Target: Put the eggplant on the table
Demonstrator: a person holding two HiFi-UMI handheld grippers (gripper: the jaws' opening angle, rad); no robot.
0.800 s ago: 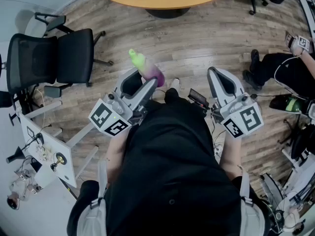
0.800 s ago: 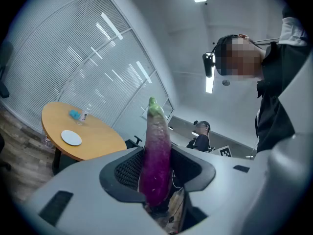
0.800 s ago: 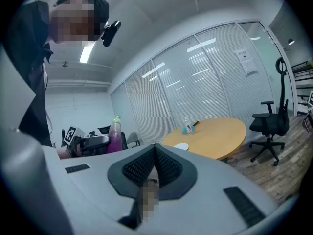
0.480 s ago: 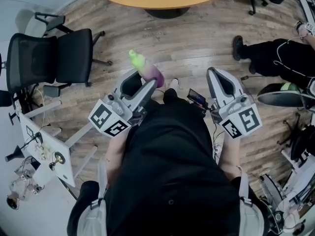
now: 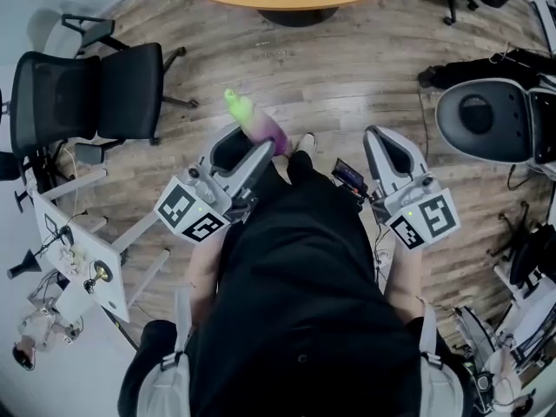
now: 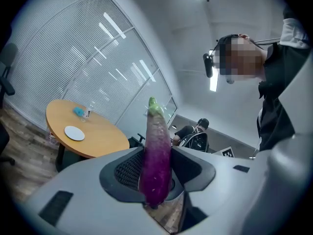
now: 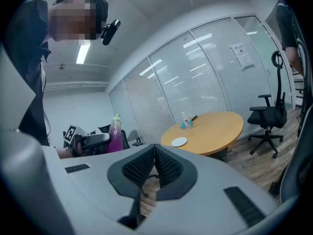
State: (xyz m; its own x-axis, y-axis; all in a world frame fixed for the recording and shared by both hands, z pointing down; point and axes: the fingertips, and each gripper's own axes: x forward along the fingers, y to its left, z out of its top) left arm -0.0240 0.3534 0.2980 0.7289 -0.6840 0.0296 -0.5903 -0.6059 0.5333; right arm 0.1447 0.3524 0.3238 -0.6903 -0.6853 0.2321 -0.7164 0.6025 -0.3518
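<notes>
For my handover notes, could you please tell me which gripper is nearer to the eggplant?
Left. The left gripper holds the eggplant between its fingers; the right gripper, shut and empty, is apart, off to its right.

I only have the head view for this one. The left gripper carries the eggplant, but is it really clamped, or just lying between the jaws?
Observer: Clamped. In the left gripper view, the left gripper presses both pads on the purple body of the eggplant, with the green stem end out ahead.
Operator: And the right gripper?
Observer: The right gripper has its jaws together with nothing between them.
Operator: Is anything on the table besides the plate?
Observer: Yes. Beyond the plate on the table stands a small bottle, with a blue object beside it.
</notes>
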